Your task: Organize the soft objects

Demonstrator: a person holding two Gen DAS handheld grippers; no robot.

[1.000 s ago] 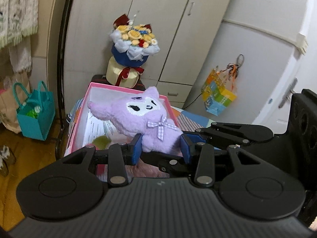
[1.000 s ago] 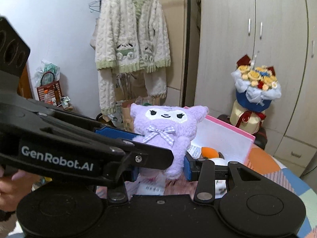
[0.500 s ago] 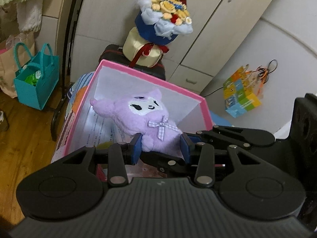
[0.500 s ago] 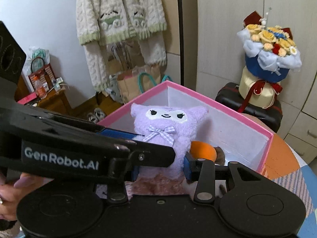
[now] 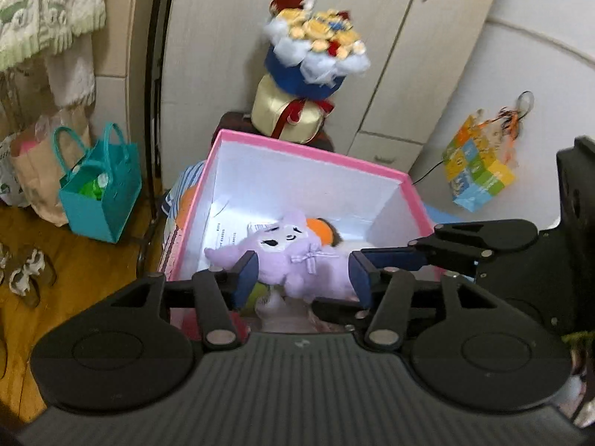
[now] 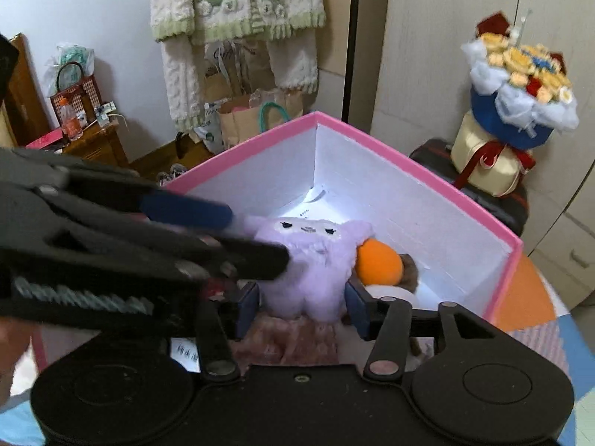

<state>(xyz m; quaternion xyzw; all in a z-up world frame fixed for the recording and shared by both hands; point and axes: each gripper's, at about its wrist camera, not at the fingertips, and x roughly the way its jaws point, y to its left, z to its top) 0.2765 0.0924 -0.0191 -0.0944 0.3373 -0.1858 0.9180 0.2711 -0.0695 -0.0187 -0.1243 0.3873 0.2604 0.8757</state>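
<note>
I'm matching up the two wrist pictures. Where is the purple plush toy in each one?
Left wrist: purple plush toy low centre, inside the pink box, between the opening left claw pads.
Right wrist: centre, between the opening right claw pads.
Shared landmark: flower bouquet.

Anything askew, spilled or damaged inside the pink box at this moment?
Nothing spilled or damaged. The purple plush lies tilted in the pink box, leaning against an orange soft toy. The left gripper and the right gripper are opening around it, so the lean looks like a release.
</note>
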